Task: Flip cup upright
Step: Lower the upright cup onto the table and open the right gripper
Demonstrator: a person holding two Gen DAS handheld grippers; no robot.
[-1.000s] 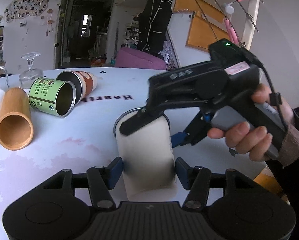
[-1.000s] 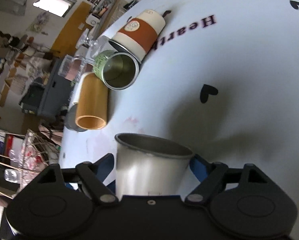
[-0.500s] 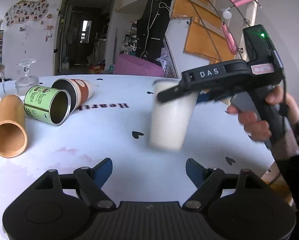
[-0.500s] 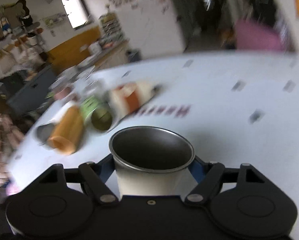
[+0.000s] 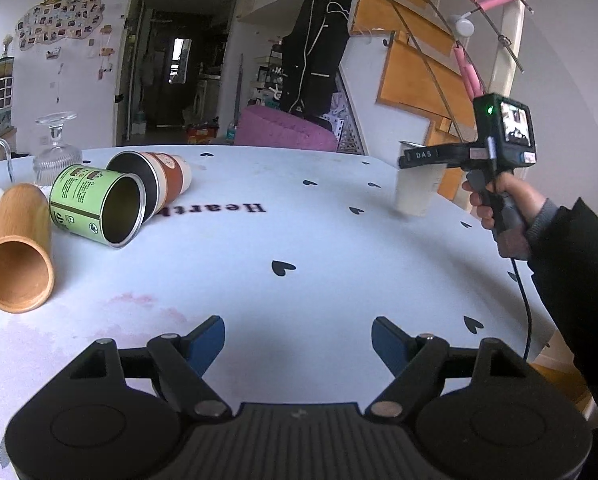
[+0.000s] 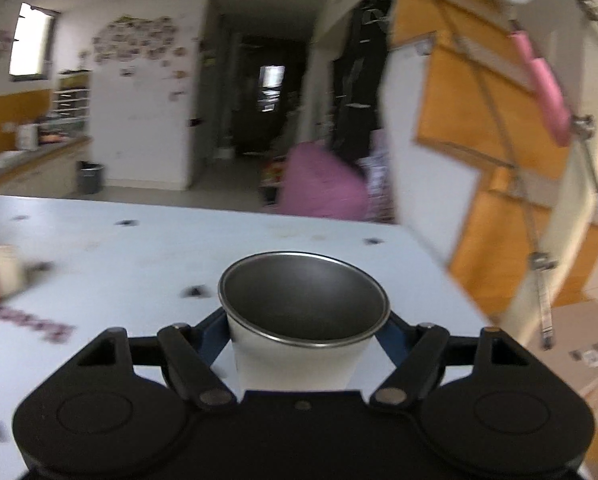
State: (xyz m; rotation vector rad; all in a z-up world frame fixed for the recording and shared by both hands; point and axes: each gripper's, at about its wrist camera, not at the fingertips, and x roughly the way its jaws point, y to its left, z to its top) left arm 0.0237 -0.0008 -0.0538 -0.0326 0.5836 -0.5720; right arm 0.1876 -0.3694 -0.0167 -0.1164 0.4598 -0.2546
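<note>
My right gripper (image 6: 305, 336) is shut on a white cup (image 6: 299, 354) with a dark metal inside, mouth up. In the left wrist view the same cup (image 5: 415, 194) stands upright at the table's far right edge, held by the right gripper (image 5: 423, 156), its base at or just above the tabletop. My left gripper (image 5: 298, 338) is open and empty, low over the near part of the white table (image 5: 299, 248).
Several cups lie on their sides at the left: a bamboo cup (image 5: 17, 248), a green tin cup (image 5: 97, 210), a brown-banded paper cup (image 5: 159, 180). A glass (image 5: 55, 152) stands behind them. The table edge is close to the held cup.
My right gripper lifted the white cup out from between my left fingers, turned it mouth up and carried it to the far right. My left gripper has opened.
</note>
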